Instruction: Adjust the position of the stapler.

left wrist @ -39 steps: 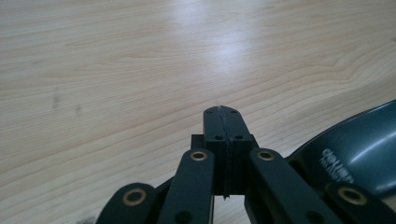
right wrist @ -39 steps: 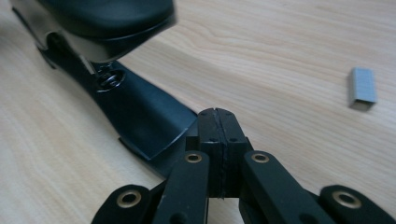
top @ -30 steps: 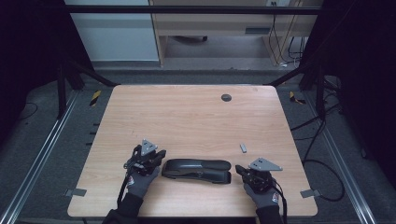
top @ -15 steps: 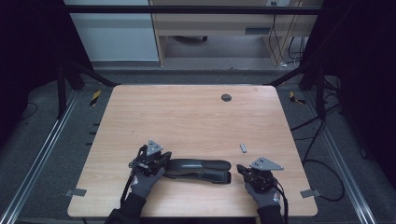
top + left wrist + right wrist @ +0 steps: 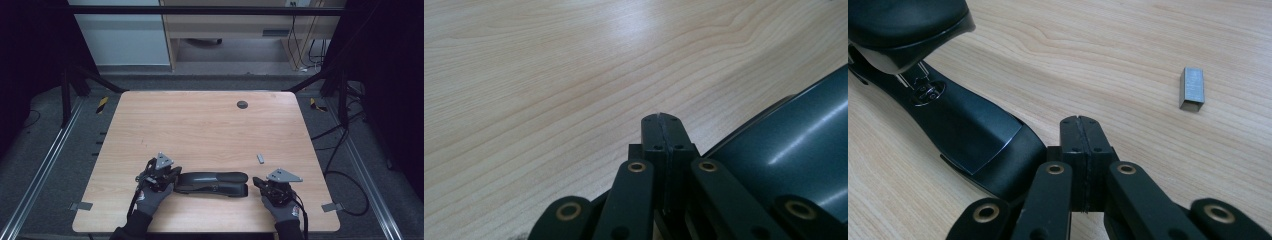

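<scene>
A black stapler (image 5: 215, 182) lies lengthwise near the table's front edge, between my two grippers. My left gripper (image 5: 175, 172) is at the stapler's left end, jaws shut and empty. In the left gripper view the shut left gripper (image 5: 663, 117) has the stapler's glossy body (image 5: 794, 145) just to its right. My right gripper (image 5: 256, 181) sits at the stapler's right end. In the right gripper view the shut right gripper (image 5: 1079, 120) is beside the stapler's base (image 5: 963, 125), whose top arm is raised. A small grey staple block (image 5: 1191, 88) lies on the wood (image 5: 260, 158).
The wooden table (image 5: 200, 125) has a dark round grommet (image 5: 242, 104) near its far edge. Metal rails run along both sides on the floor, and cables (image 5: 345, 175) trail at the right. A desk stands beyond the table.
My left gripper has edged a little to the right, up to the stapler's left end. The right gripper and the stapler have kept still.
</scene>
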The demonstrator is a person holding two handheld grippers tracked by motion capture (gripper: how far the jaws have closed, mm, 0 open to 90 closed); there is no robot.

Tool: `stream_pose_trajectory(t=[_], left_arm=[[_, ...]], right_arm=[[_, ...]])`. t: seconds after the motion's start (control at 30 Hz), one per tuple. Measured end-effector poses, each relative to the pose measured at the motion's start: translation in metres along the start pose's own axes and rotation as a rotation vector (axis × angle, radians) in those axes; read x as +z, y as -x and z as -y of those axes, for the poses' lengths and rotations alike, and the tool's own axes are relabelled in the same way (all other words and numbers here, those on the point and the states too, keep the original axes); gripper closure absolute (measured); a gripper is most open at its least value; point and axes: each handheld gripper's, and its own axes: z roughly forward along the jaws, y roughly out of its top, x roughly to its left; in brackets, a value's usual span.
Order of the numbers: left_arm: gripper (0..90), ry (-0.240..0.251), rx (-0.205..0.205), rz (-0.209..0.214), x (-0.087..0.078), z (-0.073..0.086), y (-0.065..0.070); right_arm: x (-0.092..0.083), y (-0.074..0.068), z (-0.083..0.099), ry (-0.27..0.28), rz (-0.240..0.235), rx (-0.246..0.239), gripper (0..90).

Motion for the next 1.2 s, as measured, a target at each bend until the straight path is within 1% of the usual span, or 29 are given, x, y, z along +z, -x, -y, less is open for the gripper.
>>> stream_pose_trajectory(t=[0.13,0.27,0.33,0.4,0.43,0.47,0.5,0.6,0.67,0.73,0.77,0.8,0.83,0.87,0.93,0.97,1.03,1.07,1.17,1.2], left_arm=[[90.0,0.0,0.016,0.004,-0.004,0.004,0.004],[90.0,0.02,0.025,-0.002,-0.008,0.004,0.005],[89.9,0.026,0.035,-0.029,-0.011,0.004,0.005],[89.5,0.039,0.028,-0.037,-0.015,0.004,0.003],[89.1,0.054,0.02,-0.044,-0.021,0.004,0.0],[88.7,0.054,0.02,-0.044,-0.021,0.004,0.0],[88.7,0.064,0.015,-0.049,-0.024,0.005,-0.001],[87.0,0.081,0.009,-0.057,-0.033,0.006,-0.005],[85.3,0.091,0.02,-0.069,-0.039,0.006,-0.005],[82.5,0.1,0.028,-0.073,-0.044,0.004,-0.004],[78.5,0.105,0.038,-0.075,-0.047,0.003,-0.003],[78.5,0.108,0.049,-0.076,-0.048,0.001,-0.002],[74.3,0.112,0.061,-0.071,-0.05,-0.001,-0.001],[74.3,0.114,0.075,-0.068,-0.052,-0.003,0.001],[69.4,0.114,0.125,-0.058,-0.055,-0.008,0.005],[63.5,0.112,0.143,-0.05,-0.056,-0.01,0.006],[59.2,0.11,0.19,-0.045,-0.059,-0.015,0.01],[59.2,0.107,0.213,-0.044,-0.061,-0.017,0.011],[54.0,0.107,0.26,-0.041,-0.065,-0.021,0.016],[52.7,0.107,0.269,-0.042,-0.066,-0.022,0.018]], right_arm=[[0.0,0.0,0.0,-0.003,-0.003,0.004,90.0],[0.001,0.0,0.0,0.0,-0.006,0.001,90.0],[0.0,0.0,0.0,0.002,-0.007,0.0,90.0],[0.0,0.0,0.0,0.005,-0.007,0.002,90.0],[0.0,0.0,0.0,0.008,-0.008,0.004,90.0],[0.0,0.0,0.0,0.008,-0.008,0.004,90.0],[0.0,0.0,0.0,0.006,-0.008,0.011,90.0],[-0.001,0.0,-0.001,0.008,-0.016,0.009,90.0],[-0.001,-0.001,-0.001,0.006,-0.018,0.012,90.0],[0.0,-0.001,-0.001,0.004,-0.021,0.01,90.0],[0.0,-0.001,-0.001,0.002,-0.02,0.012,90.0],[0.0,-0.001,-0.001,0.002,-0.02,0.012,90.0],[-0.001,-0.001,-0.001,0.004,-0.025,0.014,90.0],[-0.001,-0.001,-0.001,0.004,-0.025,0.014,90.0],[-0.001,0.0,0.0,0.01,-0.022,0.011,90.0],[-0.002,0.001,0.0,0.013,-0.017,0.016,87.0],[-0.002,0.002,0.0,0.016,-0.014,0.018,86.1],[-0.002,0.002,0.0,0.016,-0.014,0.018,86.1],[-0.002,0.004,0.001,0.02,-0.003,0.024,83.5],[-0.003,0.004,0.001,0.021,0.0,0.029,82.5]])
